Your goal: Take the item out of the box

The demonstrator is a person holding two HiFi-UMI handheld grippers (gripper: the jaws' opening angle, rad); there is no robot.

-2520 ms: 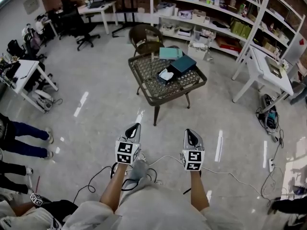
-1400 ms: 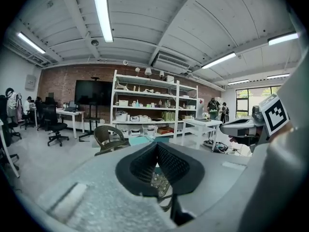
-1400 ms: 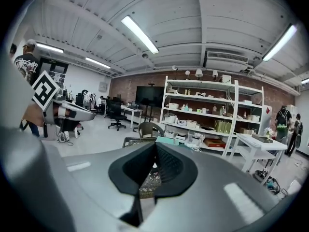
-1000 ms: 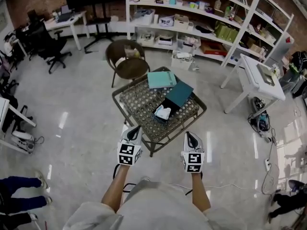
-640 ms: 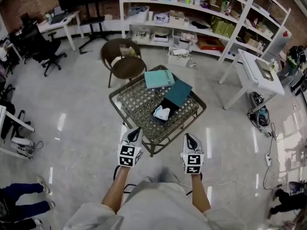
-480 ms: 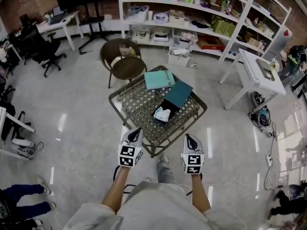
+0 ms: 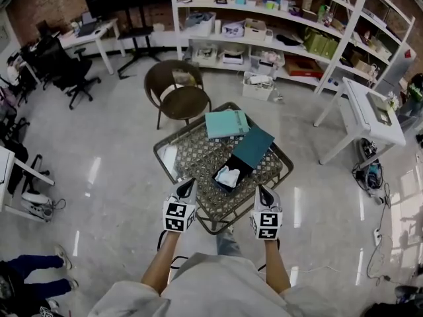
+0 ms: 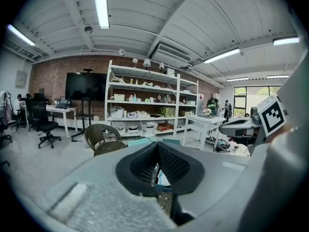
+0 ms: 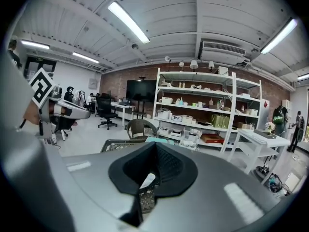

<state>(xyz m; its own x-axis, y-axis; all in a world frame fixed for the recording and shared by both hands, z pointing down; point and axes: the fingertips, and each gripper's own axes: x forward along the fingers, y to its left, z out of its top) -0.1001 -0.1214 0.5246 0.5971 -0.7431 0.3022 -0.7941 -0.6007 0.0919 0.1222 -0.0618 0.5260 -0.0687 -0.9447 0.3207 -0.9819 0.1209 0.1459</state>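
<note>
**Both tools closed and empty, short of the open box**

The left tool (image 7: 187, 182) has its two jaws brought together at the tips, with nothing between them. The right tool (image 7: 261, 189) is the same: jaws together and nothing gripped. Both are held out in front of the person on bare forearms. They sit side by side and apart from each other, each pointing forward and slightly down. From the head view their tips overlap the near edge of a wicker surface (image 7: 195, 157), one towards each near side. Neither tool touches anything on it.

On that surface, between and just beyond the two tools, lies a dark box (image 7: 242, 166). It is open at the top and set at an angle. The white item (image 7: 227, 176) is inside it, at the near end. A dark teal lid (image 7: 252, 146) lies just beside the far end of the box. Farther back, near the far edge, lies a pale teal flat box (image 7: 226, 123).

A round wicker chair (image 7: 178, 91) stands beyond the surface on the glossy grey floor (image 7: 119, 150). White shelves (image 7: 277, 18) full of goods line the back wall. A white desk (image 7: 367, 111) stands off to the right.
</note>
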